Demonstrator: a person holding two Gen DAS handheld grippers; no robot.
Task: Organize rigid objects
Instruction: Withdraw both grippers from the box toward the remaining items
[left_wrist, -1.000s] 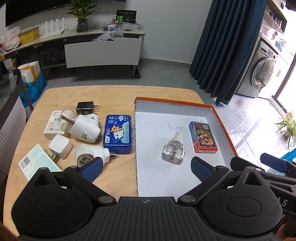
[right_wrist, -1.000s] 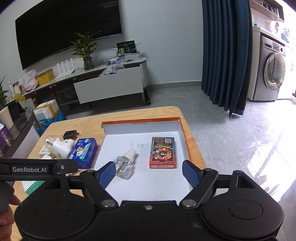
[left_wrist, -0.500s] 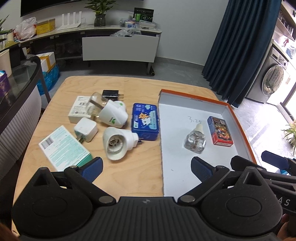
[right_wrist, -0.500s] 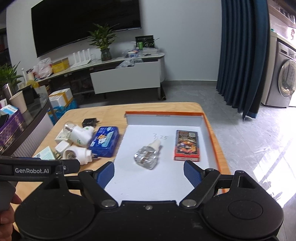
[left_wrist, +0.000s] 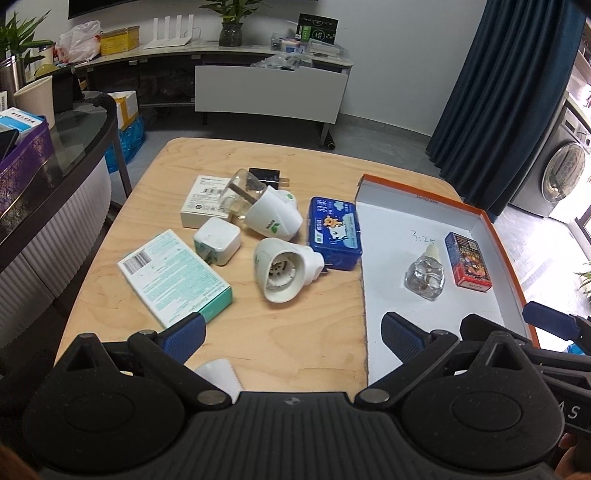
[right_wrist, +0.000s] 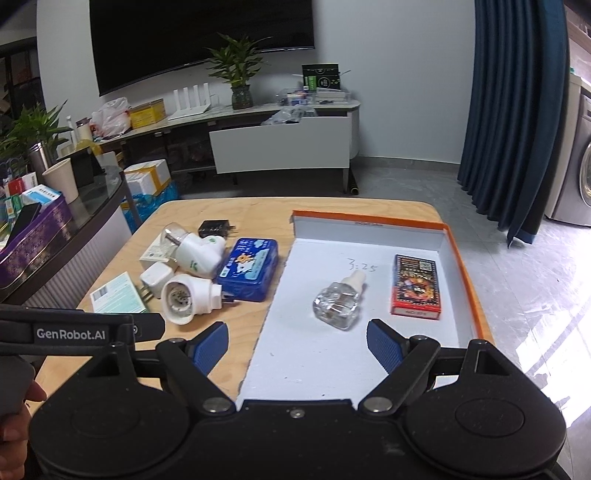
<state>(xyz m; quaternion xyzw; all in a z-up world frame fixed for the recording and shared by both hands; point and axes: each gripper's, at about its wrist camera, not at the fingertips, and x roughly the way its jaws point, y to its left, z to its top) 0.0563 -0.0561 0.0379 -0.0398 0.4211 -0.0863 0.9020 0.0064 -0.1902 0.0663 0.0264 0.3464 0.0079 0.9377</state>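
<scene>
An orange-rimmed white box lid (left_wrist: 495, 236) (right_wrist: 467, 280) lies on the right of the wooden table and holds a clear refill bottle (left_wrist: 424, 275) (right_wrist: 340, 301) and a red card pack (left_wrist: 467, 264) (right_wrist: 415, 286). Left of it lie a blue tin (left_wrist: 335, 232) (right_wrist: 249, 273), two white plug-in vaporizers (left_wrist: 284, 273) (left_wrist: 273, 218), a white charger (left_wrist: 218, 245), a black charger (left_wrist: 267, 175), a white box (left_wrist: 203, 201) and a teal box (left_wrist: 173, 277). My left gripper (left_wrist: 291, 338) hangs open near the table's front edge. My right gripper (right_wrist: 297, 345) is open over the lid's near end. Neither holds anything.
A small white object (left_wrist: 219, 374) lies at the table's front edge under the left gripper. A dark glass-topped counter (left_wrist: 55, 147) stands at the left, a TV bench (right_wrist: 280, 144) behind, a blue curtain (right_wrist: 517, 110) and a washing machine (left_wrist: 561, 177) at the right.
Both grippers have pulled back and shifted left, so more of the table's left side and the teal box now show. Objects on the table have not moved. Both stay open.
</scene>
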